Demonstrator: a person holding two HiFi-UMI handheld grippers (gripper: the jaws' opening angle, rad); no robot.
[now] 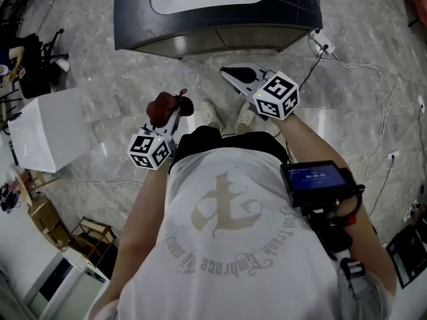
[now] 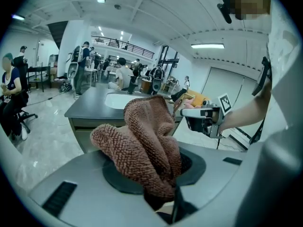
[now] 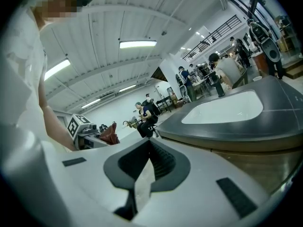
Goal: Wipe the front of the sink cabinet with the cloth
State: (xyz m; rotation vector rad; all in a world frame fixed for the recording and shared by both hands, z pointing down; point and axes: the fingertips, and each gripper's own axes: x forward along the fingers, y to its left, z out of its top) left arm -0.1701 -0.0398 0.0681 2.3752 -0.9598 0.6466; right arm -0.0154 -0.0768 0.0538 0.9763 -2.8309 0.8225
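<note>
On a grey marble floor (image 1: 120, 92) in a strip-lit hall, short of the dark sink cabinet (image 1: 213, 24) with its white basin. Bunched between the clamped jaws of the left gripper (image 1: 175, 117), a reddish-brown cloth (image 1: 167, 107), standing up out of the grip and folded over above it, clear of the cabinet ahead of the jaws. To that gripper's right and slightly further forward, the right gripper (image 1: 235, 77), jaws pressed together on nothing, pointed toward the cabinet front. Below and between both grippers, a pair of pale shoes (image 1: 212, 114). Off to the left gripper's left, a white box (image 1: 47, 135); beyond the right gripper, a white power strip (image 1: 322, 42) with trailing cables near the cabinet's corner.
</note>
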